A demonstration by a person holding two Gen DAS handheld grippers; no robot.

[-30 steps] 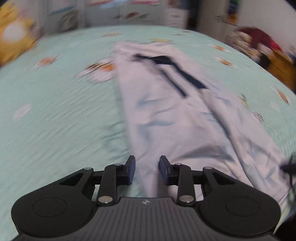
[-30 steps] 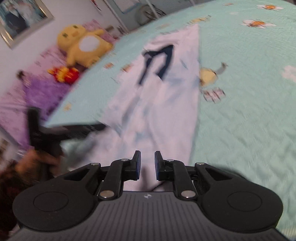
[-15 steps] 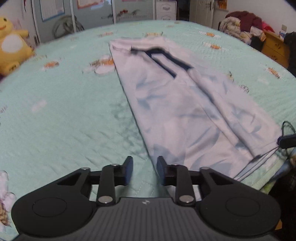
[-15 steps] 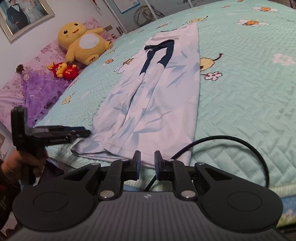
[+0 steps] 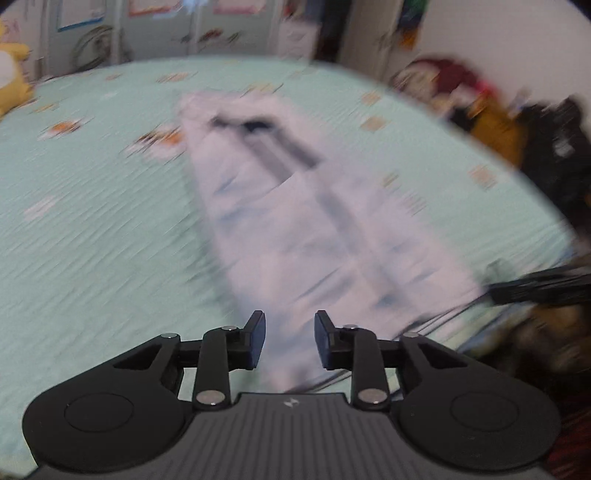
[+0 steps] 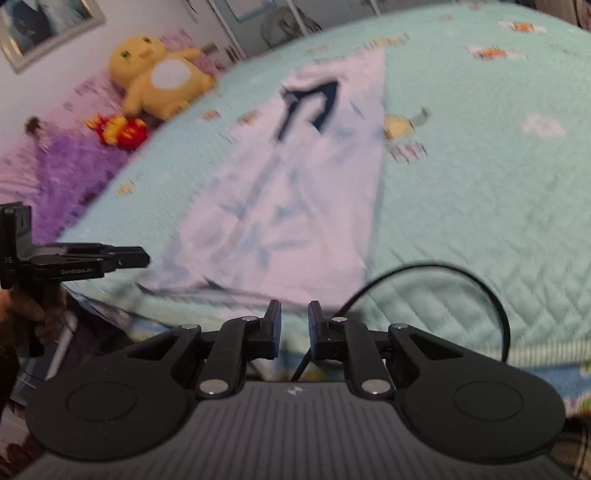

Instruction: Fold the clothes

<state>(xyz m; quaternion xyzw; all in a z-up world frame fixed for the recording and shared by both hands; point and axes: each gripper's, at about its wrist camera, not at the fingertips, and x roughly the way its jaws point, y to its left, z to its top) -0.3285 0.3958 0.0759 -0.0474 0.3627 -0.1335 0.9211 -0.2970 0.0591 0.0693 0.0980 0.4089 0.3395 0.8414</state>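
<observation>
Item: white garment, long and narrow, with a dark navy neckline trim at its far end. It is laid lengthwise on a mint-green quilted bedspread, already doubled into a strip; the near hem lies at the bed edge, just ahead of both grippers.

Left gripper: jaws are caught opening, now standing moderately apart. No cloth is pinched; the garment's near end is seen through the gap, below and beyond the pads. Half a second ago the gap was clearly narrower. Both views are smeared by motion where the preceding pair was sharp, so fine detail of the hem cannot be read.

Right gripper: jaws are set narrow, nothing is held, and the width is unchanged over the last second. A black cable loops across the bedspread before it.

Other contents: yellow plush toy, red plush toy, purple blanket, framed picture, all well apart from the garment.

Assessment: the widening of the left jaws is judged a preparation for taking the near hem corner. The crosswise fold, hem carried toward collar, is not yet begun; the right jaws would need widening too.
</observation>
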